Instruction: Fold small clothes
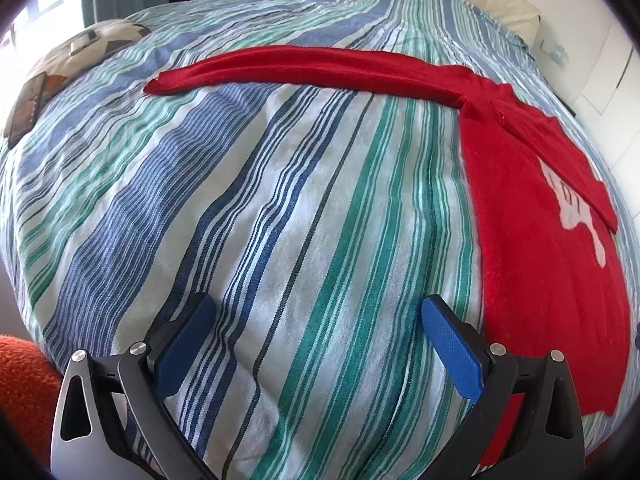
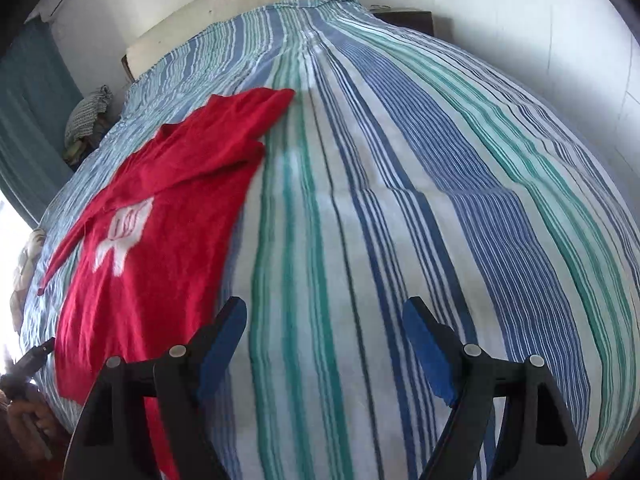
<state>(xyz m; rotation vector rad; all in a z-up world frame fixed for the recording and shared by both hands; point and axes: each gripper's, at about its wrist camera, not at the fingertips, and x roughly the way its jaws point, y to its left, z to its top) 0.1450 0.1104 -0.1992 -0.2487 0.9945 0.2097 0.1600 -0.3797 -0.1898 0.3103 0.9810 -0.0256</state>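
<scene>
A red long-sleeved top (image 1: 532,208) with a white print lies flat on the striped bed cover (image 1: 280,200). One sleeve (image 1: 304,68) stretches out to the left across the bed. My left gripper (image 1: 318,340) is open and empty, above the cover just left of the top's lower edge. In the right wrist view the top (image 2: 160,236) lies at the left, its other sleeve folded over the body. My right gripper (image 2: 324,344) is open and empty over bare cover, to the right of the top's hem.
A patchwork cushion (image 1: 68,64) lies at the bed's far left. A cream headboard (image 2: 240,12) and white wall stand behind the bed. An orange fuzzy thing (image 1: 24,384) sits at the near left edge. A dark nightstand (image 2: 408,18) stands beside the bed.
</scene>
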